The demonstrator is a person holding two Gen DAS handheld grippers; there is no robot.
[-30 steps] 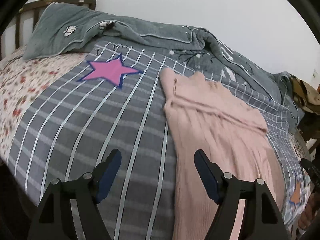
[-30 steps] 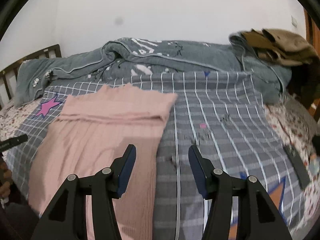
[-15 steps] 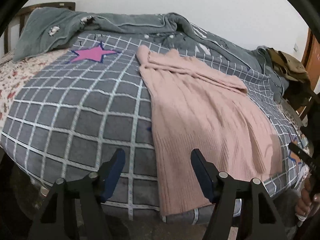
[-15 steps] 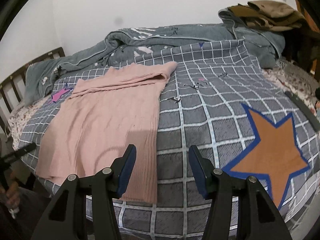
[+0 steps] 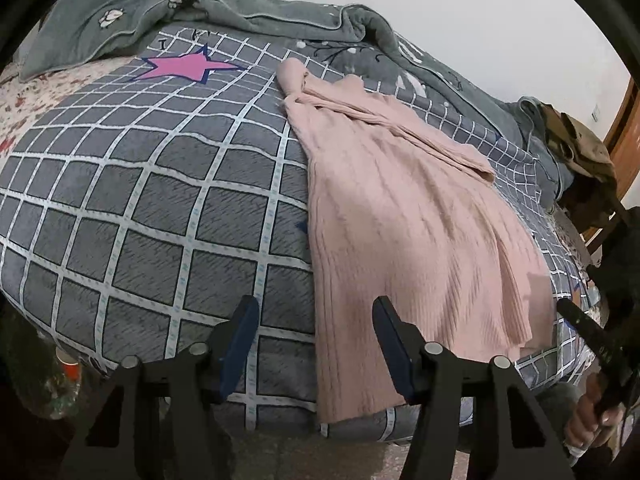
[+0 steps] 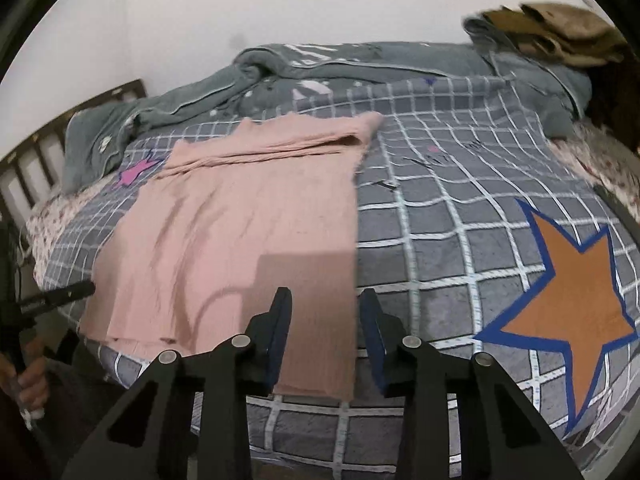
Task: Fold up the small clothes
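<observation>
A pink ribbed knit garment (image 5: pixel 400 220) lies flat on the grey checked bedspread (image 5: pixel 160 200), its far end folded over and its hem at the bed's near edge. My left gripper (image 5: pixel 314 304) hovers over the hem's left corner. Its jaws are closing, with that corner between them and the pads clear of the cloth. In the right wrist view the garment (image 6: pixel 240 220) has its right hem corner between the jaws of my right gripper (image 6: pixel 325 292). These jaws are closing too, and the pads are not pressing on the cloth.
A grey quilt (image 6: pixel 320 68) is bunched along the far side against the wall. Brown clothes (image 6: pixel 560 32) are piled at the far right. A wooden headboard (image 6: pixel 40 148) stands at the left. An orange star (image 6: pixel 568 312) marks the bedspread to the right. A person's hand (image 5: pixel 588 420) holds the other gripper.
Both grippers have sunk and pulled back to the bed's near edge, so the hem corners now sit between their jaws. Both pairs of jaws have narrowed.
</observation>
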